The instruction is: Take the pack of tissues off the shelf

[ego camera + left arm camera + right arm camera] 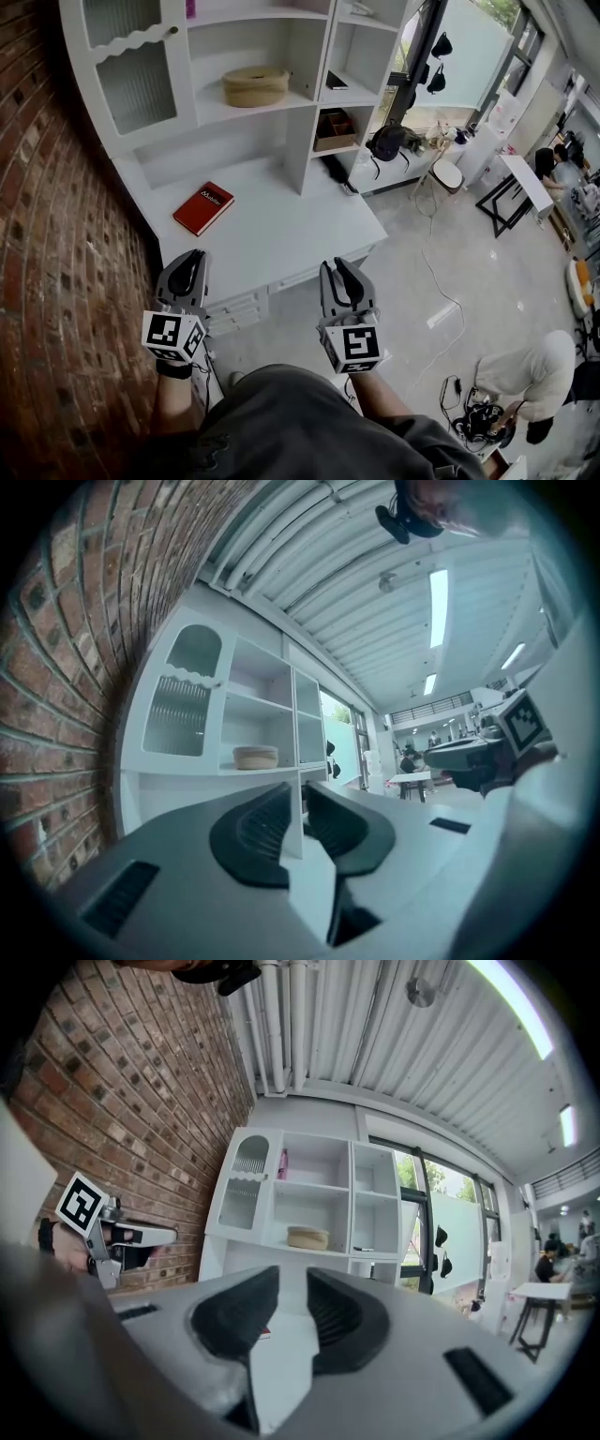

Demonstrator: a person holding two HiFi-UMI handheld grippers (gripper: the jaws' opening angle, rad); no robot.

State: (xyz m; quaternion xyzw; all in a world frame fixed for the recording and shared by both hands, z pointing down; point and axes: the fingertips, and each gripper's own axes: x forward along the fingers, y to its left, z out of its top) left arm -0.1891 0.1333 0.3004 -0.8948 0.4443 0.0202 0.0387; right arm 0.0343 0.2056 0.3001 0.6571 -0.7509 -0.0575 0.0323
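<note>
Pack lies on the open middle shelf, above a red book on the surface. Brick wall crowds the left and open floor lies right. Left tongs are clenched empty. Right tongs are slightly parted and empty. Only the head view shows the book whole.

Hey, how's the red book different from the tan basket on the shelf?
The red book is flat and rectangular; the tan basket is rounded and taller. The book lies angled on the desk top; the basket sits on a shelf above it. Both rest on the same white cabinet, with nothing touching them.
</note>
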